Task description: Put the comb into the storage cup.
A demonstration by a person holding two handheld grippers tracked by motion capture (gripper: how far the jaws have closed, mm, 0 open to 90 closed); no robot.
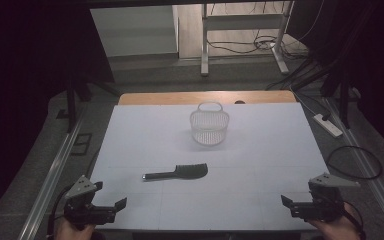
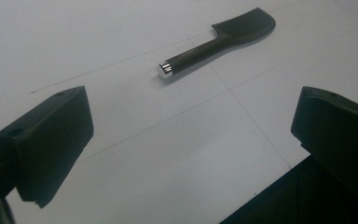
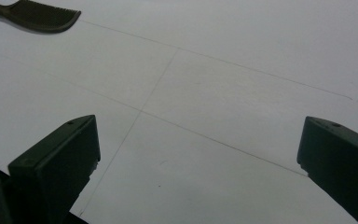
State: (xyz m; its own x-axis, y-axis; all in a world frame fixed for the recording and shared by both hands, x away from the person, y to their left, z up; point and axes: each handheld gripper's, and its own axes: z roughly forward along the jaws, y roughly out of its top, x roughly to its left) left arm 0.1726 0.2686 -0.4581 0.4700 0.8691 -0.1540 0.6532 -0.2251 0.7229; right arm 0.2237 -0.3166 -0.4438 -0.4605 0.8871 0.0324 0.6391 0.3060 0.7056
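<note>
A black comb (image 1: pixel 177 173) with a long handle lies flat on the white table (image 1: pixel 260 150), a little left of centre. Behind it, a white mesh basket (image 1: pixel 209 127) with a handle stands upright. My left gripper (image 1: pixel 111 196) rests at the table's near left corner, open and holding nothing. At the near right corner my right gripper (image 1: pixel 298 192) is open and holds nothing too. In the left gripper view the comb (image 2: pixel 223 39) lies ahead of the wide-apart jaws of that gripper (image 2: pixel 193 100). The right gripper view has the comb's toothed end (image 3: pixel 37 16) at top left, far from this gripper (image 3: pixel 199 126).
A wooden strip borders the table's far edge. On the floor to the right lie a white power strip (image 1: pixel 327 125) and a looped black cable (image 1: pixel 355 162). A metal desk frame (image 1: pixel 242 30) stands behind. Dark stands and rails flank both sides.
</note>
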